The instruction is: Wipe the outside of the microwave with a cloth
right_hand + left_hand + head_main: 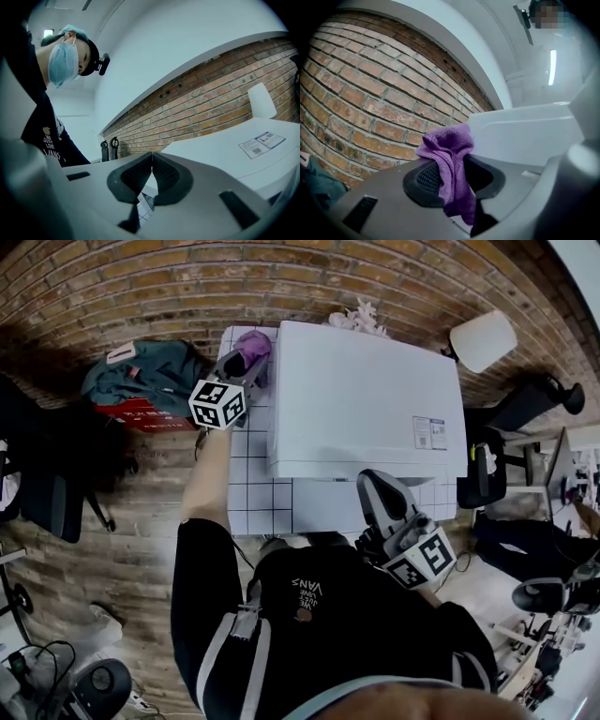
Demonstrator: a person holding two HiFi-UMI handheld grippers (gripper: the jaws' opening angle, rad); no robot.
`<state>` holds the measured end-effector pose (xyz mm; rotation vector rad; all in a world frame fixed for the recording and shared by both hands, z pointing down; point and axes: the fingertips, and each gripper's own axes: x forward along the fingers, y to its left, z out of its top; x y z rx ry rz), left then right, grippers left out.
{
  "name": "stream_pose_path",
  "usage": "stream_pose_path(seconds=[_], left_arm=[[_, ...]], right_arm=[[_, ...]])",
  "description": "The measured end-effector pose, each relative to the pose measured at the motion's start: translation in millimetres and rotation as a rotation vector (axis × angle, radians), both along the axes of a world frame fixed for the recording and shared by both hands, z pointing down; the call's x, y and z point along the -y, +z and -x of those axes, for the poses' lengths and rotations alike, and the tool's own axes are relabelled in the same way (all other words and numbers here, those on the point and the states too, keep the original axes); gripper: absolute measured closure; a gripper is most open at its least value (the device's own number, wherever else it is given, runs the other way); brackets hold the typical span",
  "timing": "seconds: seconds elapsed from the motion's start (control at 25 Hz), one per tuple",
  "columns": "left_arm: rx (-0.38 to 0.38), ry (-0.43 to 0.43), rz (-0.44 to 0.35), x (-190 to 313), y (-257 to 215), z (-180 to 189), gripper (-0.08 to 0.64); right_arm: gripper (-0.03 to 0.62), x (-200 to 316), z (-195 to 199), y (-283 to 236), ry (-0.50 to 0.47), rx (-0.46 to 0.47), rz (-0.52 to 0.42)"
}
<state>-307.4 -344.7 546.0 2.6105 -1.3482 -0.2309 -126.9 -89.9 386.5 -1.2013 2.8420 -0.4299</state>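
The white microwave (366, 395) sat on a table (251, 495) with a grid-lined white top, close to a brick wall (141, 287). In front of the microwave, the person's dark shirt (319, 615) carried white lettering, of which "VANS" could be read (upside down from the head camera). To the left of the microwave, beyond the table edge, lay a teal bag (150, 371). It looked closed, so whatever it held could not be seen.

The left gripper (251, 351) was at the microwave's back left corner. Its jaws were clamped on a purple cloth (253, 341), which bunched up above the jaw pads and hung down between them in the left gripper view (447, 145). That cloth was just beside the microwave's left side wall; contact could not be judged.

The right gripper (375, 486) hung at the microwave's front edge, towards its right side, with its jaws pressed together and nothing between them.

A small sticker (429, 433) lay on the microwave's top near the right edge. It bore a square code and lines of print too small to read.
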Motion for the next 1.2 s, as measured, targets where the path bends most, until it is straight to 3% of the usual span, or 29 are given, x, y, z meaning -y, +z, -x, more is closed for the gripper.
stream_pose_path(seconds=[0.28,0.52,0.76,0.96,1.2], left_arm=[[0.003,-0.003,-0.030,-77,3,14,0.428],[-0.013,-0.025,0.044,-172,34,25,0.428],[-0.026,0.012,0.106,-240,59,-1,0.428],[-0.066,0.037,0.143,-255,72,-22,0.428],[-0.107,0.069,0.142,-241,72,-37,0.428]], right_arm=[[0.592,-5,25,-1,-0.086,0.026,0.000],[0.592,-15,57,3,-0.200,0.035,0.002],[0.592,-27,77,6,-0.258,0.038,0.010],[0.592,-34,84,10,-0.277,0.038,0.018],[0.592,-31,75,6,-0.228,0.034,0.009]])
